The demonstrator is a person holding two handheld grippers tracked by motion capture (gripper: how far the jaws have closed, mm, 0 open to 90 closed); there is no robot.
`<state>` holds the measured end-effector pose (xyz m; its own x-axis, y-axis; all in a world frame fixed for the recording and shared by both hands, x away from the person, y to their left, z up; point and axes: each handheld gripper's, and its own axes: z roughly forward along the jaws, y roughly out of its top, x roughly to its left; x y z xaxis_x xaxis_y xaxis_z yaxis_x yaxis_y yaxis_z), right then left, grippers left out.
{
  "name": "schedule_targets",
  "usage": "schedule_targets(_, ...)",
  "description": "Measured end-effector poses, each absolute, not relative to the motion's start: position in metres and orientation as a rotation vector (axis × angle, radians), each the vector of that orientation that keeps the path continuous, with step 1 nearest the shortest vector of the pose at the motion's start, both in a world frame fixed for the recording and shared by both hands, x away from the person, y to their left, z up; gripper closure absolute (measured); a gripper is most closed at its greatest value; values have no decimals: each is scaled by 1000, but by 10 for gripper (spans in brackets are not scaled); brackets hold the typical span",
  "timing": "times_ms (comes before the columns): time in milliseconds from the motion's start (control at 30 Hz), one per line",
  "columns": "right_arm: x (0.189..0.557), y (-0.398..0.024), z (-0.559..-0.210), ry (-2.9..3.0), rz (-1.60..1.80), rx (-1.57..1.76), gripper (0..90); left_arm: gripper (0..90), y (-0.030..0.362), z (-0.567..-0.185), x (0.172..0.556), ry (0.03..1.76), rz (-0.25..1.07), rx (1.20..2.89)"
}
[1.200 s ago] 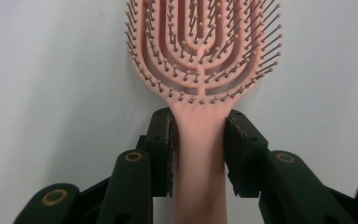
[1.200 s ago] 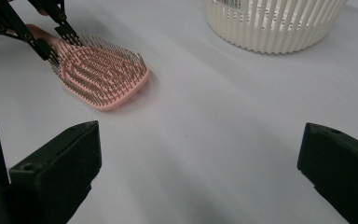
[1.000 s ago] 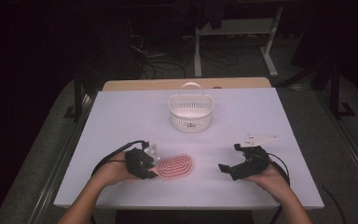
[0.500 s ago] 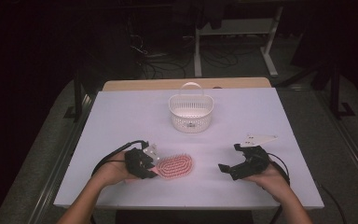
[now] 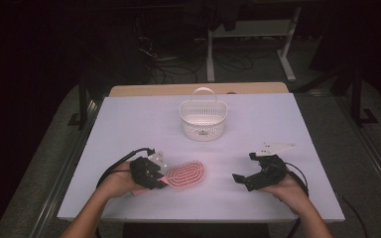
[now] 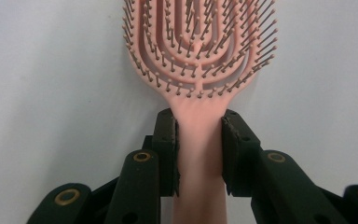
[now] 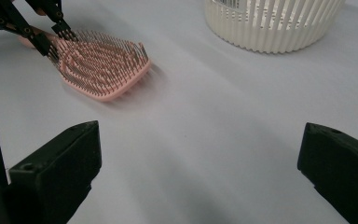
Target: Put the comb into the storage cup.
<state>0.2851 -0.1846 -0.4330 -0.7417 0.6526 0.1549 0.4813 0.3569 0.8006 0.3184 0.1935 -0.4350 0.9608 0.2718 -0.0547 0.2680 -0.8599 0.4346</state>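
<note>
The room around you is dark, with cables and frame legs behind; the white bench in front of you is the lit part. Your left tool sits near the bench's front left, and its jaws are clamped on the neck of the pink plastic vented hairbrush, one pad on each side of the handle just below the bristled head. The brush lies flat on the bench, bristles up, head pointing away from your hand. Your right tool rests well apart on the right, jaws wide with nothing between them. The white slatted plastic basket with a hoop handle stands farther back, near the middle.

The brush looks light and stiff, so you should be able to lift it with little effort. The smooth, tapered handle is the slippery part: it could slide or pivot between the pads, with the broad head acting as a lever. Your hold at the neck, close to the head, seems the best spot, since it keeps that swing small. Avoid gripping across the bristles, which bend and give no firm seat
</note>
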Motion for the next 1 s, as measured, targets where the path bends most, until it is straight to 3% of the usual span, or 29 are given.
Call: schedule_targets(1000, 285, -185, -433, 2421, 1339, 1025, 0, 705, 212, -407, 321, 525, 147, 2338)
